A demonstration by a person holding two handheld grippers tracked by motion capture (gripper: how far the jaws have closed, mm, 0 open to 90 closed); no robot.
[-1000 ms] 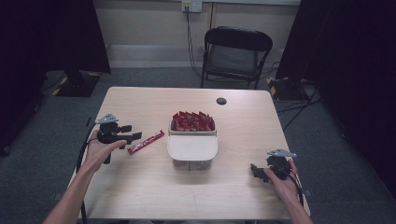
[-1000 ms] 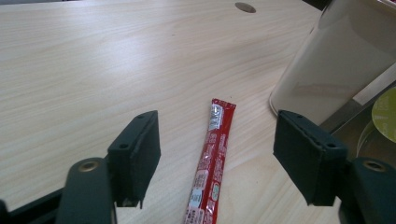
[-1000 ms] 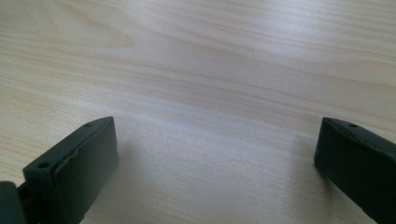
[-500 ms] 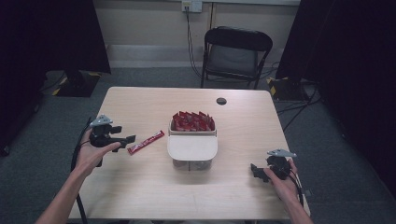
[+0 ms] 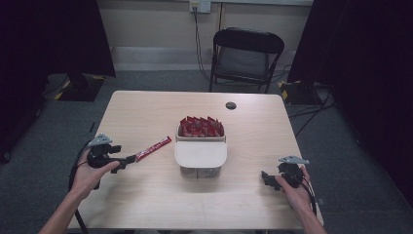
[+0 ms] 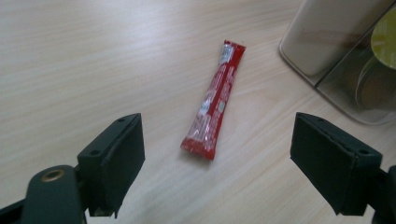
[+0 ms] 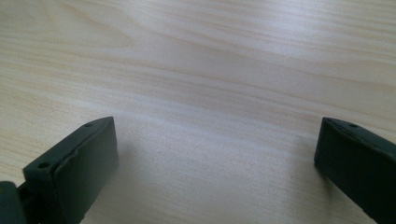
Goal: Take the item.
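Note:
A long red sachet [image 5: 153,148] [image 6: 213,102] lies flat on the wooden table [image 5: 146,112], left of a box. My left gripper [image 5: 127,160] [image 6: 217,175] is open just short of the sachet's near end, jaws wide apart, touching nothing. A white box [image 5: 200,152] in the middle of the table holds several red sachets [image 5: 200,126] in its far half; a lid covers its near half. My right gripper [image 5: 267,179] [image 7: 215,163] rests open near the table's front right, over bare wood.
A small black round object [image 5: 231,105] lies on the table's far side. A black folding chair [image 5: 246,56] stands beyond the table. In the left gripper view the box's clear side [image 6: 355,88] shows round things inside.
My left gripper has drawn back to the left and toward the front edge, away from the sachet, which stays lying on the table. The right gripper has not moved.

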